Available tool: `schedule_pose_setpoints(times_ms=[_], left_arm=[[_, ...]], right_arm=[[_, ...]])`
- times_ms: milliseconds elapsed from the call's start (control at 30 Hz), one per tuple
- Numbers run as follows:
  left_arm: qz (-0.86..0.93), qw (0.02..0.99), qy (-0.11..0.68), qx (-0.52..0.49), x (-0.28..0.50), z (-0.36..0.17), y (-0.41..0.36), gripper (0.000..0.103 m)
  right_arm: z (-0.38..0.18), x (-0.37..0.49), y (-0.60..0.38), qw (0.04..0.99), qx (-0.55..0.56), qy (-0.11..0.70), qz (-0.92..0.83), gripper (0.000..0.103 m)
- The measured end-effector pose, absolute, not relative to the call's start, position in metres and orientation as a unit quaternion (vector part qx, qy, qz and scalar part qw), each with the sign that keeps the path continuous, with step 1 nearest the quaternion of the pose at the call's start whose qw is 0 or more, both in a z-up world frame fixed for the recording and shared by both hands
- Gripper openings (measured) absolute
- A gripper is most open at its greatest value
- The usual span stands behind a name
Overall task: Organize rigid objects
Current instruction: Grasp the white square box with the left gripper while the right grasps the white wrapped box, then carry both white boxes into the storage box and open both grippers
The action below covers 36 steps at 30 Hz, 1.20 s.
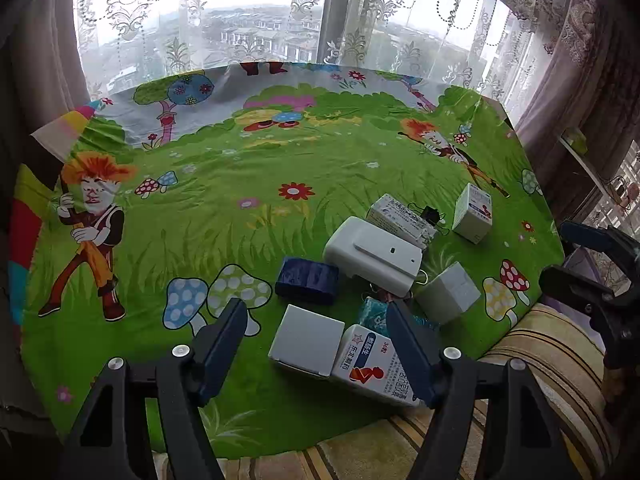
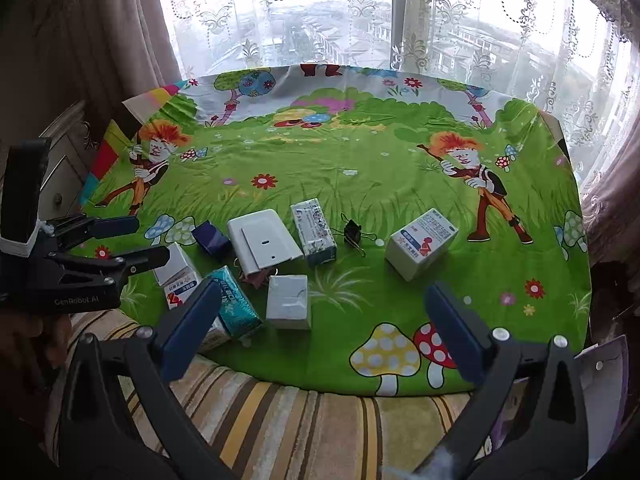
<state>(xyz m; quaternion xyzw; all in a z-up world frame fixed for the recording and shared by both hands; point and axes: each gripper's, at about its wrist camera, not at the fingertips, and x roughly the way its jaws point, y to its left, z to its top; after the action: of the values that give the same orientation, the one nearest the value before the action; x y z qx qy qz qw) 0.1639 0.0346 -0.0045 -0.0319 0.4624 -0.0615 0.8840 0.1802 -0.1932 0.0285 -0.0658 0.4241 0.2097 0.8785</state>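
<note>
Several small boxes lie clustered on the green cartoon tablecloth (image 1: 224,216). My left gripper (image 1: 316,308) hovers open over a white square box (image 1: 306,340) and a medicine box with a red figure (image 1: 368,364), its pads clear of both. Beyond them lie a dark blue box (image 1: 306,280), a teal packet (image 1: 372,312), a flat white device (image 1: 372,256) and a small white box (image 1: 448,292). My right gripper (image 2: 322,288) stands open and empty above the near edge, in front of the small white box (image 2: 288,300). A second red-figure box (image 2: 420,248) sits apart on the right.
A long medicine box (image 2: 314,232) and a black binder clip (image 2: 354,232) lie behind the cluster. A striped cloth (image 2: 280,420) covers the near edge. Lace curtains (image 2: 320,20) hang behind the table. A drawer unit (image 2: 64,176) stands left.
</note>
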Motion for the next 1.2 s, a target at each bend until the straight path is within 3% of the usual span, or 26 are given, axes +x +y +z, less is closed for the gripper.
schedule_pose_setpoints(times_ms=[167,367,600,800,1033,1100,1167,1200], left_arm=[[-0.061,0.868,0.491,-0.044,0.168,-0.023,0.042,0.062],[-0.055,0.852,0.518,-0.05,0.172,-0.039,0.046,0.061],[-0.052,0.848,0.522,-0.079,0.172,-0.045,0.058,0.052],[-0.042,0.844,0.533,-0.044,0.176,-0.053,0.048,0.048],[-0.039,0.851,0.523,-0.039,0.173,-0.05,0.049,0.046],[-0.033,0.854,0.517,-0.039,0.172,-0.048,0.049,0.046],[-0.026,0.859,0.51,-0.037,0.17,-0.045,0.05,0.046],[-0.023,0.862,0.505,-0.035,0.169,-0.042,0.05,0.046]], right_arm=[[0.005,0.186,-0.18,0.862,-0.084,0.452,0.213,0.097],[-0.011,0.189,-0.171,0.85,-0.094,0.47,0.216,0.094],[-0.021,0.194,-0.164,0.84,-0.091,0.487,0.222,0.091],[-0.031,0.201,-0.157,0.83,-0.098,0.505,0.216,0.089],[-0.041,0.211,-0.151,0.819,-0.098,0.523,0.214,0.073],[-0.043,0.211,-0.149,0.817,-0.102,0.525,0.215,0.062],[-0.047,0.211,-0.147,0.813,-0.106,0.53,0.218,0.04],[-0.047,0.211,-0.147,0.812,-0.105,0.531,0.219,0.038]])
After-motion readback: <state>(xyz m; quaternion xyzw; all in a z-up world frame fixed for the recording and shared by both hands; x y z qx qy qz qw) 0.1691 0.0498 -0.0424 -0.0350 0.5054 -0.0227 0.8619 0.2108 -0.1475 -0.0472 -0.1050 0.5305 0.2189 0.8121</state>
